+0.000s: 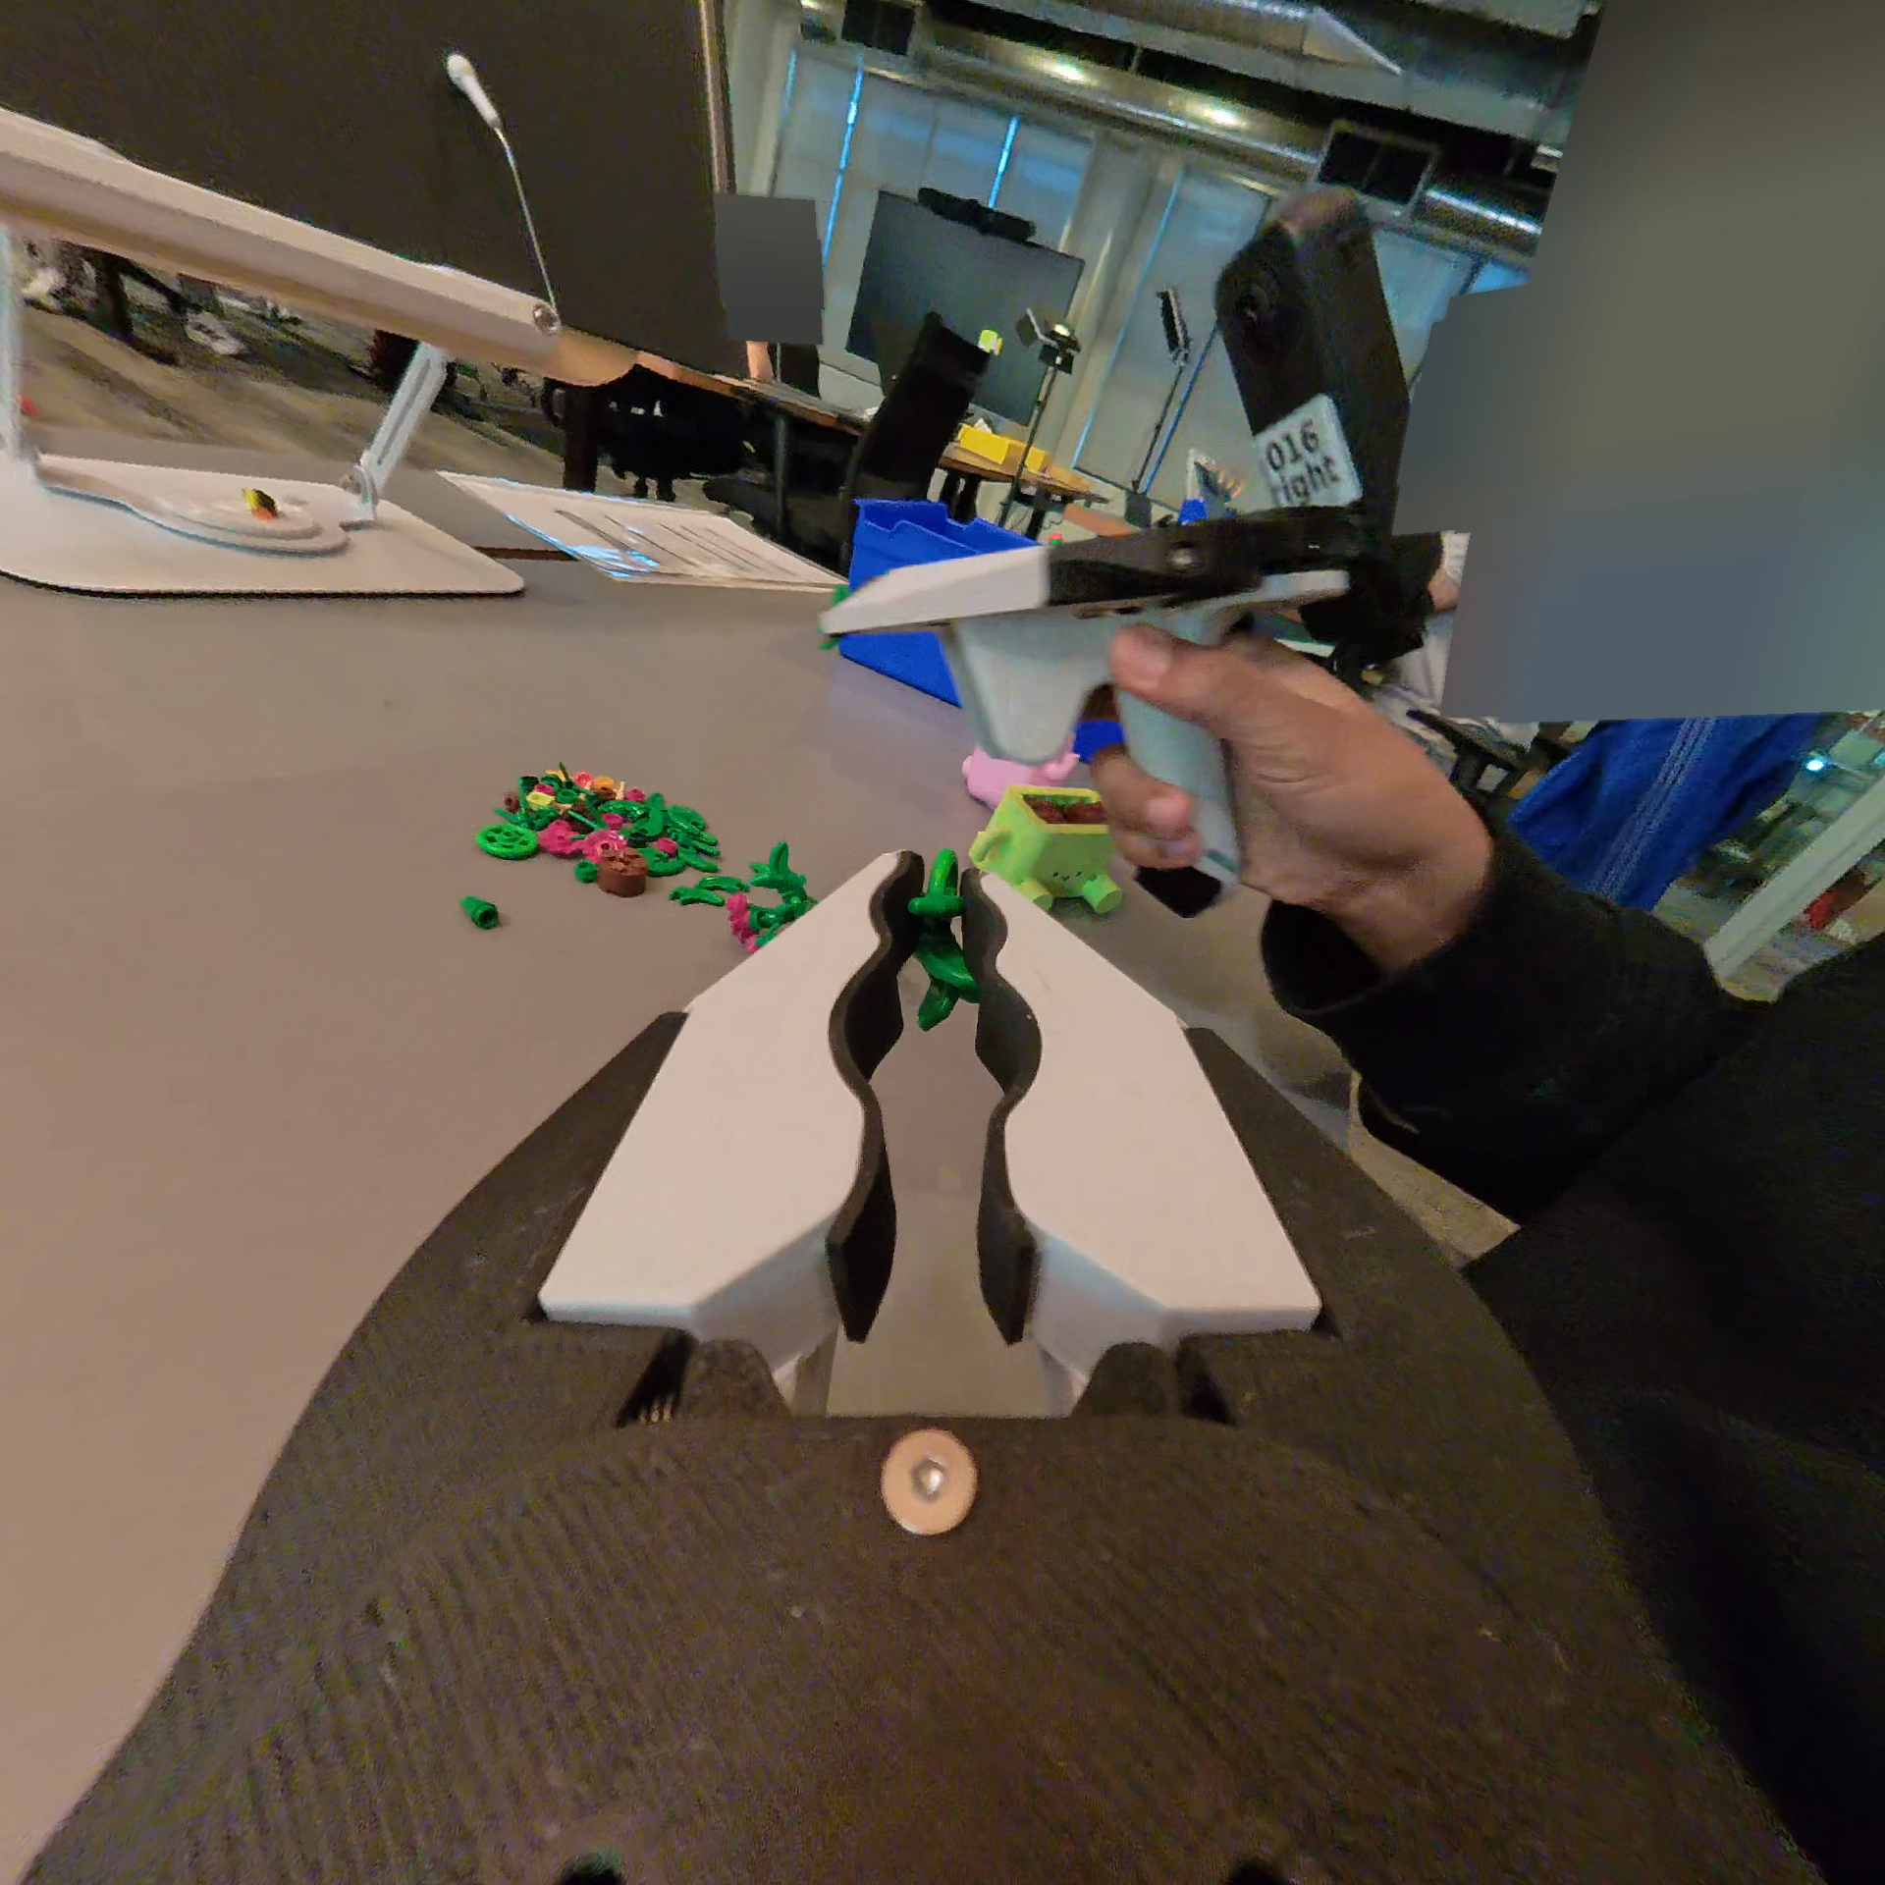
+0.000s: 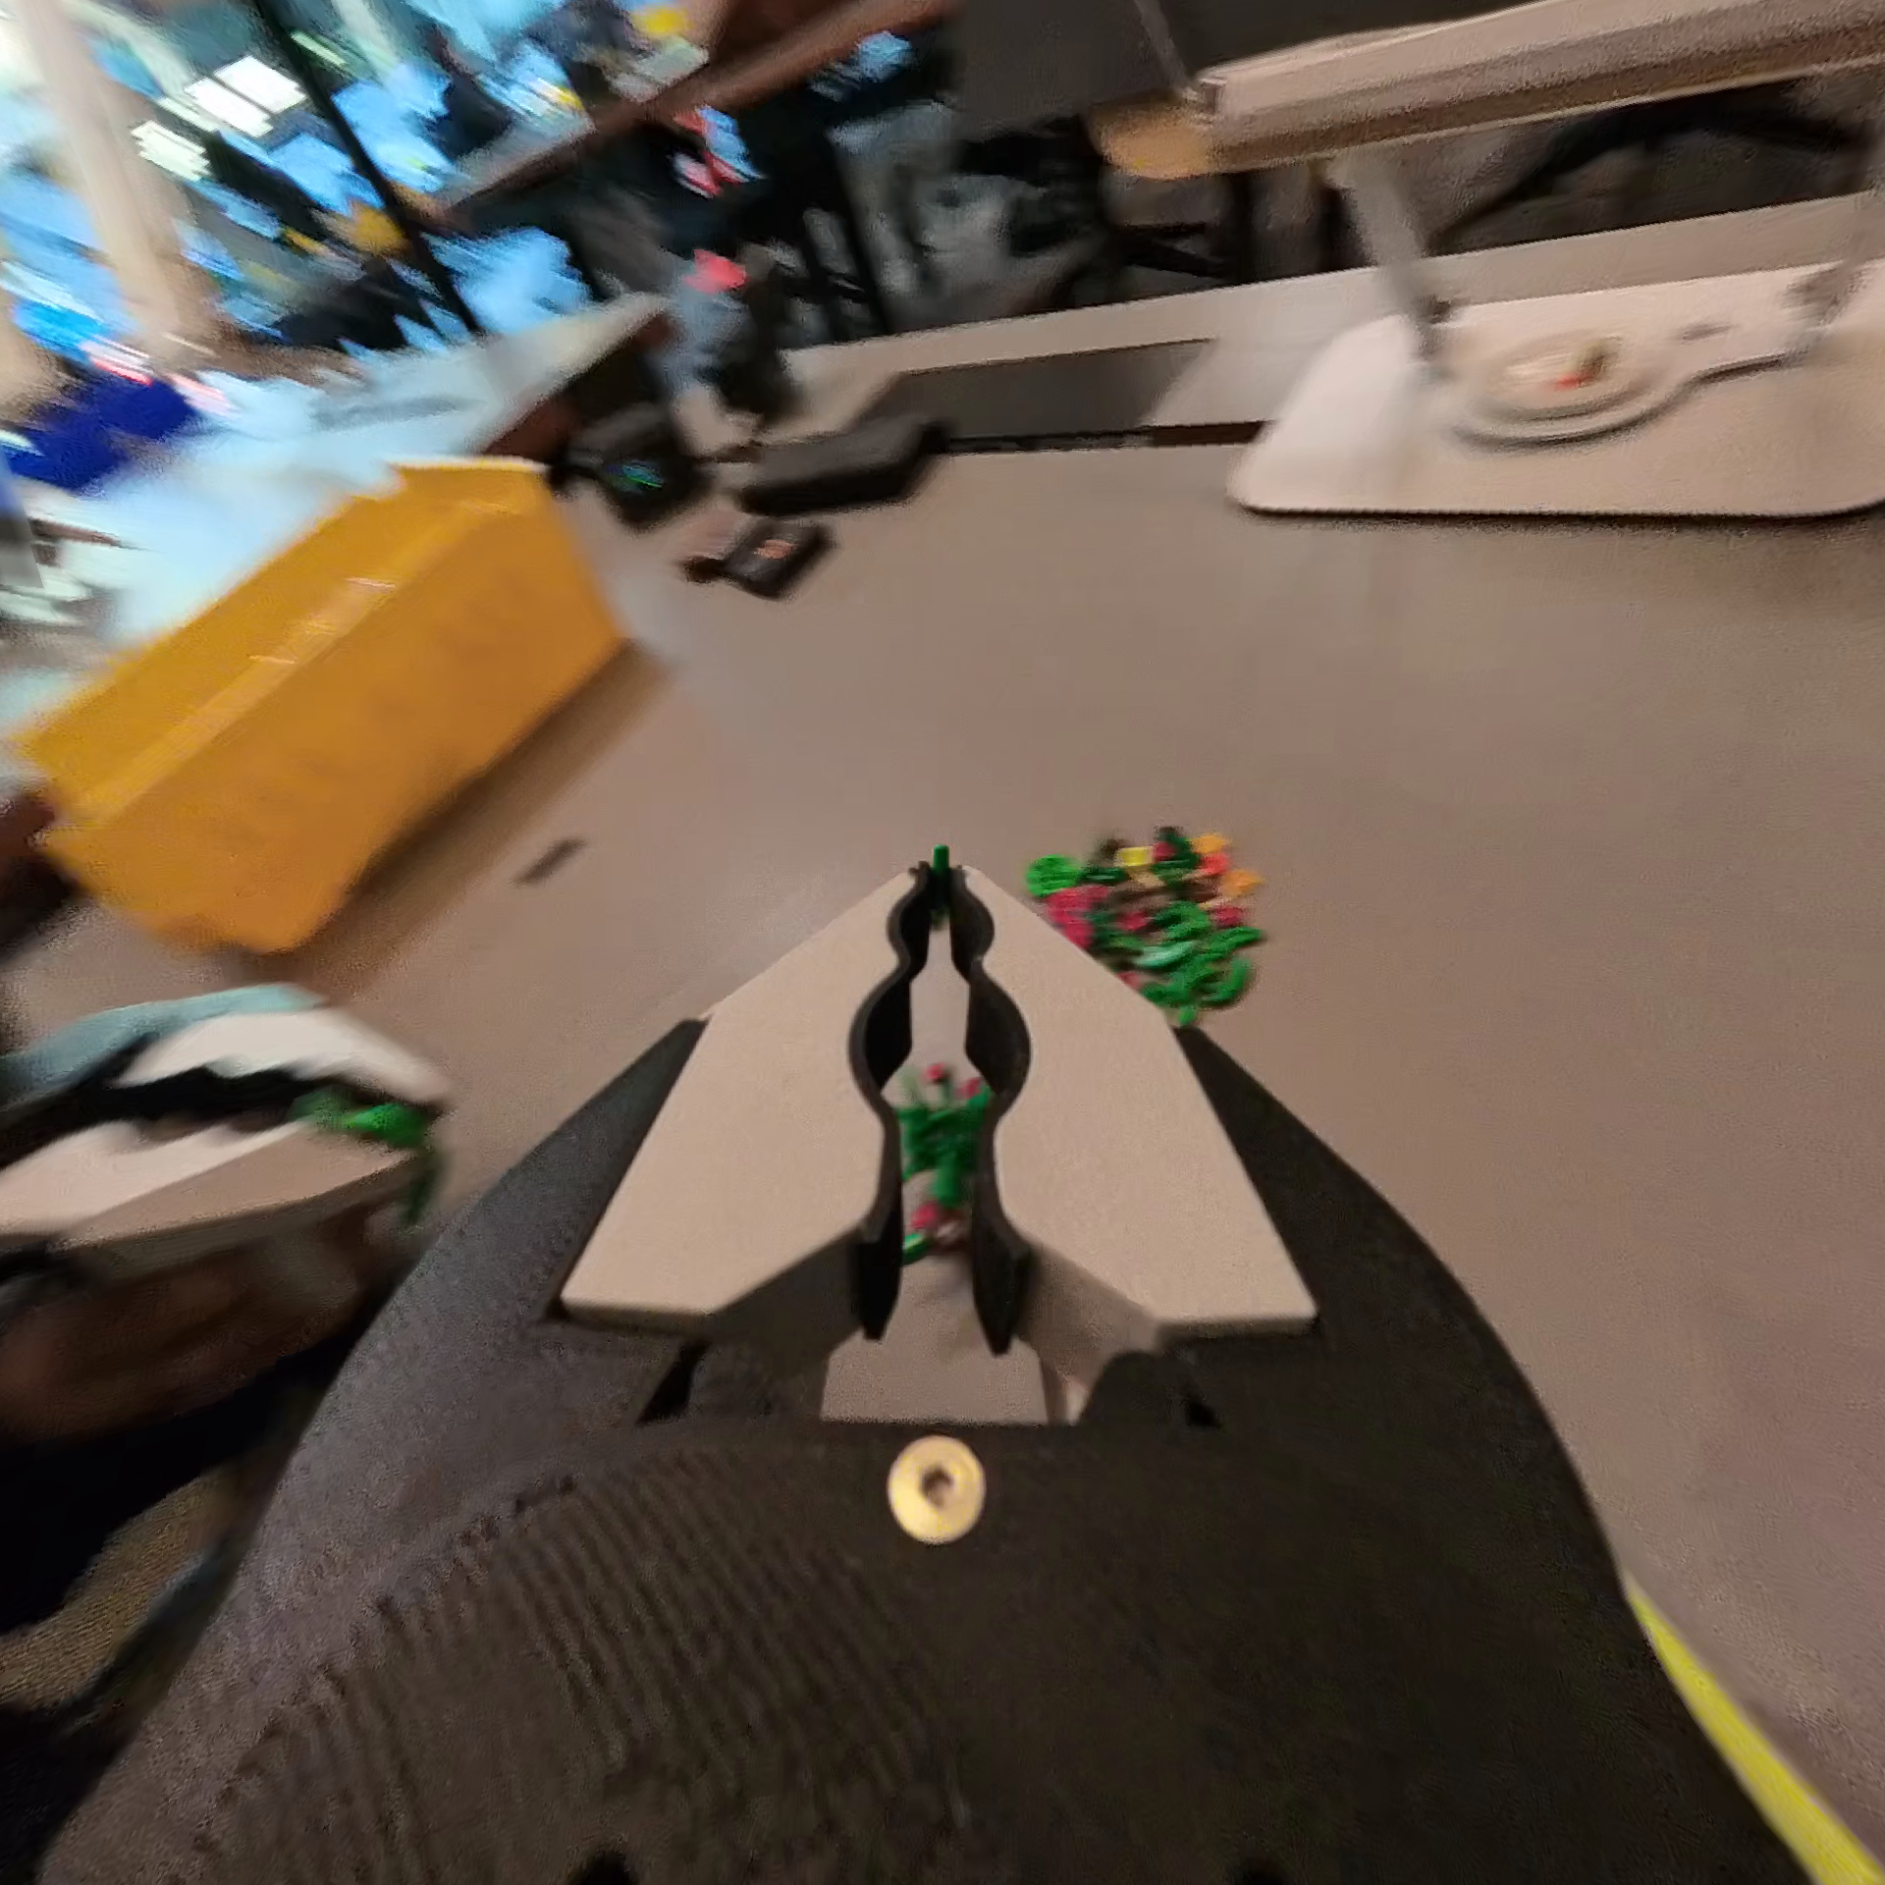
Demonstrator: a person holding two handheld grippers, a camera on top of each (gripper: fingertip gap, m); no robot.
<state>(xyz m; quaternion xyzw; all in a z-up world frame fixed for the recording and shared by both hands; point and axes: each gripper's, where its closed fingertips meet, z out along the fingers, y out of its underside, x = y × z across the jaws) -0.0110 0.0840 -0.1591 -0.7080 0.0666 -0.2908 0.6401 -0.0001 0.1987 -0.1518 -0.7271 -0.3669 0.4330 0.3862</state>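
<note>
L gripper point(image 1: 935, 898) clamped on green leafy stem point(image 1: 944, 944) at tips; R gripper point(image 2: 940, 879) pinching small green peg point(image 2: 940, 859). Keep both grips firm, aligned.

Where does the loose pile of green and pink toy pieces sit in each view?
Left wrist view: the pile lies on the grey table, left of centre, beyond the left tongs.
Right wrist view: the pile is just right of the right tongs, blurred.
Shared landmark: the white lamp base.

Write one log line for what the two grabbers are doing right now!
left gripper: shut on green leafy stem | right gripper: shut on small green piece | pile of toy flower bits: on table
</note>
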